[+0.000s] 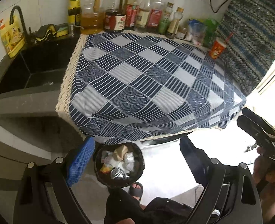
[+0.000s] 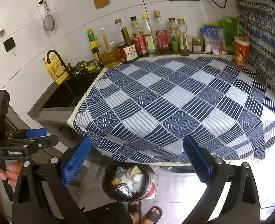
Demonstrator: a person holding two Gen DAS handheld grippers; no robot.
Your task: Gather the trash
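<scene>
Trash bin (image 1: 118, 165) below left gripper (image 1: 137, 160)

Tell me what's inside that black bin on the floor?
The bin holds crumpled white paper, a brown paper scrap, a silvery foil wrapper and a small colourful wrapper. Whatever lies beneath that top layer is covered.

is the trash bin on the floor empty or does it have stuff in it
It has stuff in it. The trash bin holds crumpled paper, white tissue and a foil wrapper, piled near its rim.
</scene>
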